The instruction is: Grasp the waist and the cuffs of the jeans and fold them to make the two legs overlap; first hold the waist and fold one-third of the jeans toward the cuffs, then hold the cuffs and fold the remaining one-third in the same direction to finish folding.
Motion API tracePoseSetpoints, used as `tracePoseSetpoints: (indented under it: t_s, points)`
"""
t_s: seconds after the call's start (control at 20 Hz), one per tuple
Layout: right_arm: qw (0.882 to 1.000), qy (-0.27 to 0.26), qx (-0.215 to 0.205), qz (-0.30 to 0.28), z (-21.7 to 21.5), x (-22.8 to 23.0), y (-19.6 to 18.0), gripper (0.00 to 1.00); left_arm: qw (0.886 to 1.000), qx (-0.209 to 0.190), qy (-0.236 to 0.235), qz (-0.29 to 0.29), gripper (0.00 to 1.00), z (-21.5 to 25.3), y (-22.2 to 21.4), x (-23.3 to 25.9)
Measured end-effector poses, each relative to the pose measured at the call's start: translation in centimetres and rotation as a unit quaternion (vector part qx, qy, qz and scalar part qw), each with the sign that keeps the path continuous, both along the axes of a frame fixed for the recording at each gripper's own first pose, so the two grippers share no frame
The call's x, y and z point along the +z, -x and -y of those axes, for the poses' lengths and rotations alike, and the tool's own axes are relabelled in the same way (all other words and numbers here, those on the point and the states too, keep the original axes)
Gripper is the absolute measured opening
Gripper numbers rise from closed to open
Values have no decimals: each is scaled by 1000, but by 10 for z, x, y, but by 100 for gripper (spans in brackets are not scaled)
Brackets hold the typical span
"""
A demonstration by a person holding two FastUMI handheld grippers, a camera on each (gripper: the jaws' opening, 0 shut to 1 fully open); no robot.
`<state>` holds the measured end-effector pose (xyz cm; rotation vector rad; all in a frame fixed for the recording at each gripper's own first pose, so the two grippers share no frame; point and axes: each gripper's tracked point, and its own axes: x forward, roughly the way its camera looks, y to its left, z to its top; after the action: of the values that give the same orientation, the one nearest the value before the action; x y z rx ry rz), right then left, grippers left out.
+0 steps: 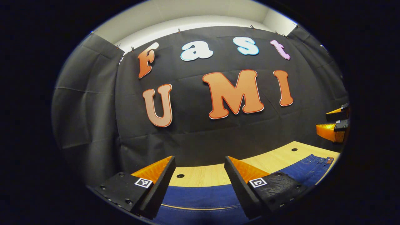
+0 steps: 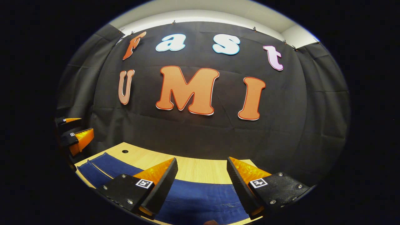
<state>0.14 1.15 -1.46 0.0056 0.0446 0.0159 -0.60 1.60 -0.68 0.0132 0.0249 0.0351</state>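
Note:
Blue jeans (image 1: 200, 197) lie flat on the wooden table (image 1: 203, 175), under and between the fingers of my left gripper (image 1: 200, 159), which is open and holds nothing. Their waist end, with a brown patch (image 1: 328, 160), reaches to the right. In the right gripper view the jeans (image 2: 200, 197) spread below my right gripper (image 2: 202, 159), also open, and two separate legs (image 2: 97, 168) run off to the left. Each gripper appears at the edge of the other's view: the right gripper (image 1: 336, 122) and the left gripper (image 2: 73, 128), both above the table.
The black cloth wall (image 1: 200, 137) stands close behind the table's far edge. Small round holes (image 1: 180, 176) (image 2: 125, 151) are set in the tabletop. A strip of bare wood (image 2: 200, 170) runs between the jeans and the wall.

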Motion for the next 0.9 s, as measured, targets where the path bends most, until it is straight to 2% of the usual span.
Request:
tracePoseSetpoints:
  t_s: [0.1,0.15,0.2,0.25,0.5,0.7,0.9]
  points:
    - [1000,-7,-11,-4,8,-3,1,94,1000,5,10,-7,96,-1,2,-3]
    - [1000,-11,-15,-7,12,-5,1,96,1000,10,12,-9,96,-4,3,-4]
    - [1000,-14,-24,-11,19,-7,2,94,1000,15,14,-12,96,-8,2,-5]
    - [999,-16,-32,-14,25,-10,2,96,1000,21,17,-14,96,-12,3,-7]
    - [995,-39,-77,-43,58,-30,2,97,996,52,46,-50,96,-28,10,-23]
    - [986,-84,-107,-95,83,-66,10,97,990,74,74,-95,96,-37,21,-44]
    - [971,-125,-132,-153,107,-102,18,97,980,89,103,-147,96,-39,38,-65]
